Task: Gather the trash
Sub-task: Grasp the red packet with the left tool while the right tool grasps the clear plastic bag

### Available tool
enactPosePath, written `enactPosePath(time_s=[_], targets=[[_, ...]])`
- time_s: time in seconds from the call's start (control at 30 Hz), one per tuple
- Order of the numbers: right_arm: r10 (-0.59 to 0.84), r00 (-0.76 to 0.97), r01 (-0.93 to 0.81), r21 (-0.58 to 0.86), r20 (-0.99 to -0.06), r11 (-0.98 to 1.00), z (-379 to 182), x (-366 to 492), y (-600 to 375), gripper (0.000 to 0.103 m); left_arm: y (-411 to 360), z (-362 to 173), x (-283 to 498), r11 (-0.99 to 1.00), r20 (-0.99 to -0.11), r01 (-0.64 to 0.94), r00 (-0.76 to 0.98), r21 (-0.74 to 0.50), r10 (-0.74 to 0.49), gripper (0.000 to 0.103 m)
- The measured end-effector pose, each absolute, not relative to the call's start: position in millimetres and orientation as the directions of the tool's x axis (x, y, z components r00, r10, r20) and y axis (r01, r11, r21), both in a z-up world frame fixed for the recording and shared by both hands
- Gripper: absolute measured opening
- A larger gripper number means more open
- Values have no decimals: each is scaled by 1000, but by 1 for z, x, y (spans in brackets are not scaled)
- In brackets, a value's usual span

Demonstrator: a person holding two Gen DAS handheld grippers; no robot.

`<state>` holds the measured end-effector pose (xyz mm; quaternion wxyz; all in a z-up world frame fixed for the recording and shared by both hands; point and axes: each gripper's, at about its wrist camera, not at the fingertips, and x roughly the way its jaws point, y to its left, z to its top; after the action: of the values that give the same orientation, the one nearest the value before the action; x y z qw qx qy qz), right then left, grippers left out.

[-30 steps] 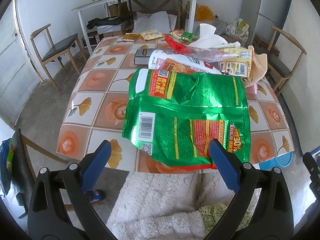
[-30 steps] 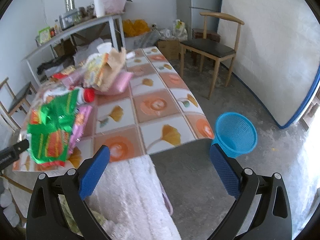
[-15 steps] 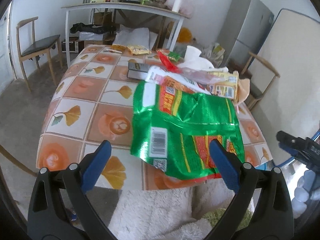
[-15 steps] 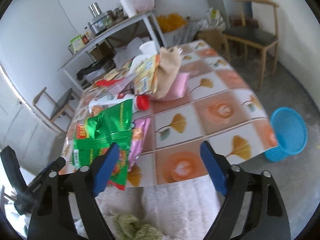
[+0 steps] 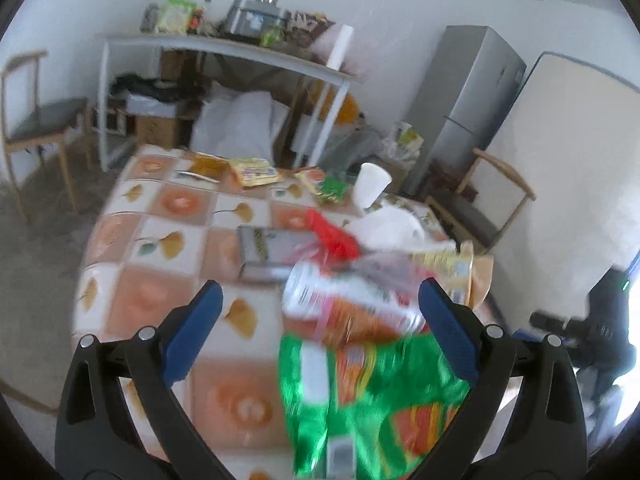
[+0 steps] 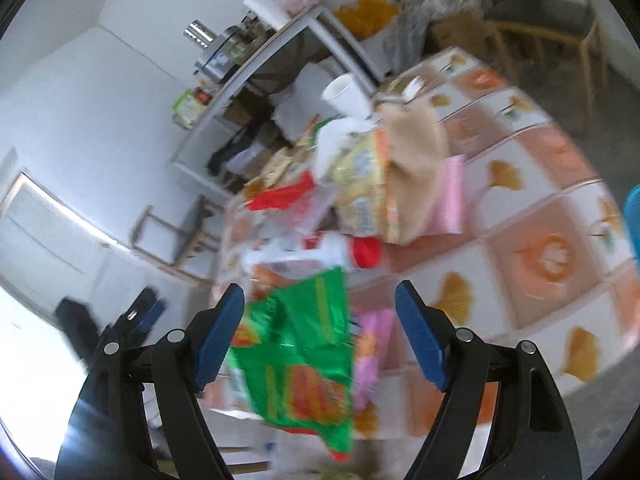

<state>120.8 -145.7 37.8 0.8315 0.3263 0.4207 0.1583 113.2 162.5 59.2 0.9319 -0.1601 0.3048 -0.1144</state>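
Observation:
A green snack bag point(image 5: 372, 408) lies at the near edge of the tiled table point(image 5: 160, 296); it also shows in the right wrist view point(image 6: 304, 344). Behind it lie a white bottle with a red cap point(image 6: 340, 250), a red wrapper point(image 5: 332, 236), a yellow packet point(image 6: 368, 188) and a paper cup point(image 5: 370, 188). My left gripper point(image 5: 320, 320) is open and empty above the table's near part. My right gripper point(image 6: 320, 328) is open and empty, just above the green bag. Both views are blurred.
A blue bin point(image 6: 632, 220) stands on the floor right of the table. Wooden chairs point(image 5: 36, 120) stand on both sides. A cluttered white shelf table point(image 5: 224, 48) and a fridge point(image 5: 464, 104) stand at the back. The right gripper's body point(image 5: 592, 328) shows at the right edge.
Both grippers have moved forward over the table and tilted up. The right one has swung left toward the green bag. Nothing was taken hold of.

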Motion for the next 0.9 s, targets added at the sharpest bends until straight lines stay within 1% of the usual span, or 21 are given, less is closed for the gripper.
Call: enactPosePath(time_s=[0.13,0.17,0.23,0.27,0.3,0.33,0.37,0.4,0.43,0.5,0.53,0.6,0.63,0.67,0.7,0.73,0.8,0.83,0.9], targets=[[638,531,29,765,-557,643,27,157,-137,76,166,54,189,860,-592,124,677,-495,-438,94],[654,519,41,780,-551,625,24,164,-135,76,166,49,203,850,-604,111,656,-515,-453,89],[672,497,63,795,-549,603,17,179,-131,76,163,41,233,827,-623,103,607,-553,-493,84],[674,489,81,798,-554,598,14,187,-128,76,161,34,252,823,-648,75,577,-564,-497,78],[676,481,99,800,-558,591,10,192,-126,76,160,26,266,820,-670,45,553,-570,-496,76],[683,469,117,806,-559,580,7,199,-124,76,156,18,284,818,-693,24,518,-574,-502,75],[685,463,131,808,-563,575,3,201,-123,76,155,11,293,821,-710,4,499,-571,-497,68],[685,457,149,808,-567,570,0,205,-123,76,152,3,303,826,-733,-27,479,-563,-483,64],[685,453,161,808,-571,567,-3,208,-122,76,153,-3,310,829,-745,-39,463,-558,-479,63],[678,450,200,805,-582,558,-12,212,-123,76,149,-17,325,842,-773,-52,429,-537,-467,54],[675,449,213,804,-585,555,-15,215,-122,76,145,-23,329,846,-780,-54,420,-531,-463,54],[676,444,253,806,-588,535,-23,219,-124,76,143,-28,330,851,-787,-55,416,-522,-456,46],[674,444,266,805,-590,530,-29,221,-124,76,144,-30,332,852,-788,-55,415,-521,-455,45],[676,446,276,808,-587,520,-32,223,-124,73,143,-32,333,853,-785,-49,419,-520,-456,42],[678,447,280,812,-583,513,-35,224,-124,73,142,-33,333,855,-785,-43,424,-516,-452,37],[682,447,283,814,-579,507,-37,226,-123,72,142,-33,334,857,-785,-41,425,-514,-451,35],[685,453,284,821,-571,495,-37,229,-121,69,140,-34,334,863,-786,-27,430,-504,-445,27],[686,455,283,822,-569,494,-39,230,-118,69,140,-34,334,867,-788,-23,431,-498,-440,26],[686,456,284,823,-567,491,-40,236,-115,65,144,-32,330,868,-787,-17,432,-496,-441,19]])
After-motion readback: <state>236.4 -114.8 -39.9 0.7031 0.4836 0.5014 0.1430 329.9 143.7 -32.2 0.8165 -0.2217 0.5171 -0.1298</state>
